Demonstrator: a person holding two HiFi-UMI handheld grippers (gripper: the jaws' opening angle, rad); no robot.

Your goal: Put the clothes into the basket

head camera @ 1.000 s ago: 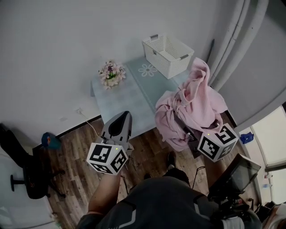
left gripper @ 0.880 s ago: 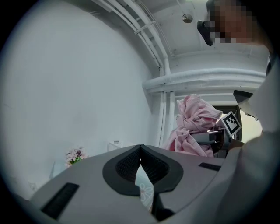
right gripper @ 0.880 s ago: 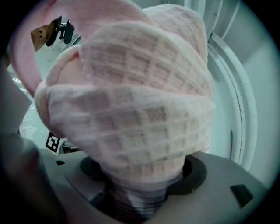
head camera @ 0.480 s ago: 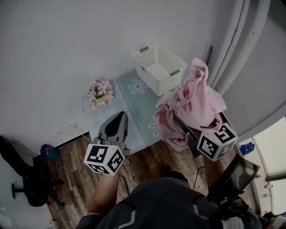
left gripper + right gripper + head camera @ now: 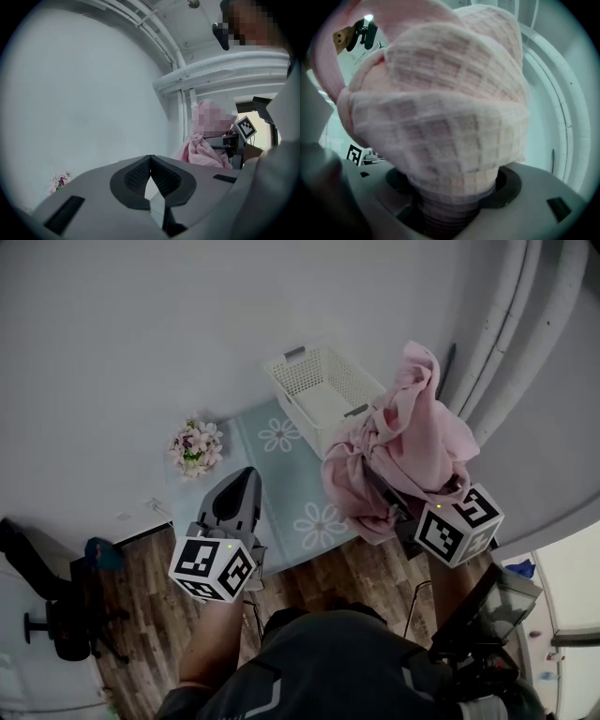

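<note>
The right claw [image 5: 450,204] is clamping a bulky pink waffle-weave garment [image 5: 405,448] (its folds are swallowing the claw's tips), which is hanging bunched just right of a white perforated plastic basket [image 5: 323,395]. That basket is sitting at the far end of a pale blue, flower-printed worktop [image 5: 291,479]. The left claw [image 5: 246,476], jaws pressed together on nothing, is pointing level on the basket's near-left side, and a small pink flower posy [image 5: 195,444] is resting farther left.
</note>
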